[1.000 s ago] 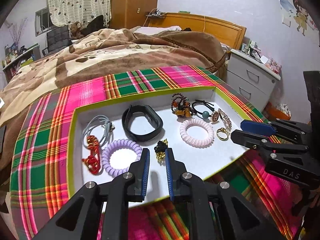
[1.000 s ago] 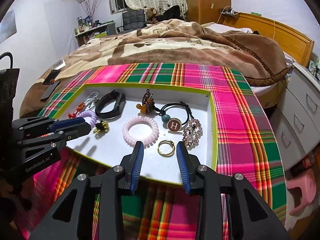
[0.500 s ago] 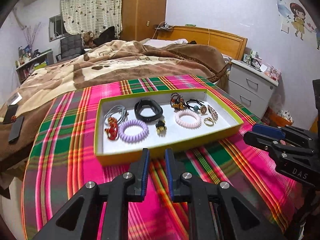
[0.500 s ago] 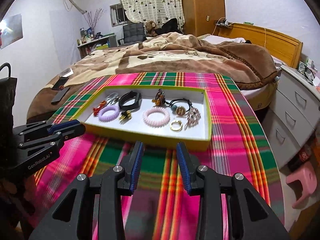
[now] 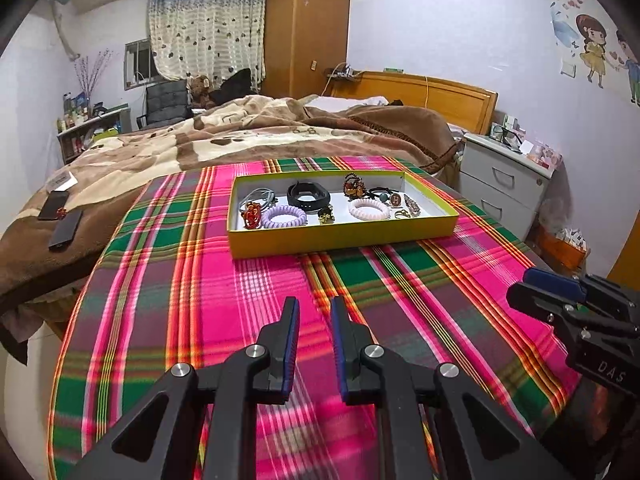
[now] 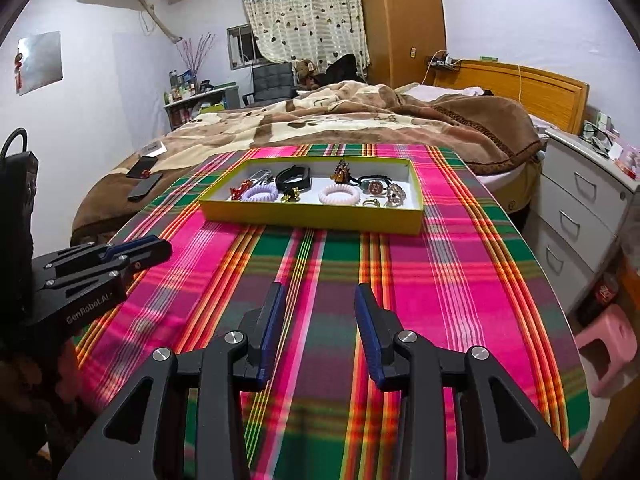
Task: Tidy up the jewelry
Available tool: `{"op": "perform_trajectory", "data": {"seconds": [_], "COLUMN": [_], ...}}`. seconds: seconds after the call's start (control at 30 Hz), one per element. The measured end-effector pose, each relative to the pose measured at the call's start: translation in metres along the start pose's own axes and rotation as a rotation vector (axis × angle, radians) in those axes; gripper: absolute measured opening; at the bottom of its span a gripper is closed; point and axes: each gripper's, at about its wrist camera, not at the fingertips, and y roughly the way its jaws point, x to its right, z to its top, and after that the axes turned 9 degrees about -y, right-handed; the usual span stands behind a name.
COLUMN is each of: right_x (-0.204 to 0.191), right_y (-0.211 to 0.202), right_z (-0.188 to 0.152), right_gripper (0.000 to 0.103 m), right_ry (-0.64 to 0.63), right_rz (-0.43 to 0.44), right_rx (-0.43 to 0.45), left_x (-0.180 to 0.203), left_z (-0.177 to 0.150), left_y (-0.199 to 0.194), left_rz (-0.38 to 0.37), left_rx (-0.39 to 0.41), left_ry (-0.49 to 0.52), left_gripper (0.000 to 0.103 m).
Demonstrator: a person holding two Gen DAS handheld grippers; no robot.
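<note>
A yellow-green tray (image 5: 340, 236) with a white floor sits far back on the plaid cloth (image 5: 192, 280). In it lie a purple coil hair tie (image 5: 284, 216), a pink coil hair tie (image 5: 369, 210), a black band (image 5: 308, 196), a red knot (image 5: 251, 214), a gold ring (image 5: 401, 213) and several other small pieces. My left gripper (image 5: 315, 304) hovers over the cloth well short of the tray, slightly open, holding nothing. My right gripper (image 6: 320, 292) is equally far back; its jaws are opening with nothing between them. The tray (image 6: 312, 216) appears in both views.
Behind the table is a bed with a brown blanket (image 5: 240, 136); two phones (image 5: 66, 230) lie on its left edge. A white bedside cabinet (image 5: 504, 188) stands at the right, with a pink stool (image 6: 608, 344) on the floor near it.
Both grippers have drawn back from right above the tray to the near part of the cloth. The tray now looks small and distant. The right jaws have widened a little.
</note>
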Motion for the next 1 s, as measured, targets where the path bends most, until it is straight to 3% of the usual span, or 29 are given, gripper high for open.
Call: {"op": "perform_trajectory", "data": {"seconds": [0.43, 1.0], "right_x": [-0.012, -0.017], "right_y": [-0.024, -0.032], "right_z": [-0.025, -0.024], "right_gripper": [0.038, 0.038], "right_ry": [-0.001, -0.019], "right_rz": [-0.029, -0.040], "right_rx": [0.024, 0.040], "left_x": [0.006, 0.003], "left_z": [-0.030, -0.030], "left_y": [-0.036, -0.041], "left_rz": [0.021, 0.046], "left_rx": [0.043, 0.075], "left_ry": [0.040, 0.030], "left_gripper": [0.015, 0.015]}}
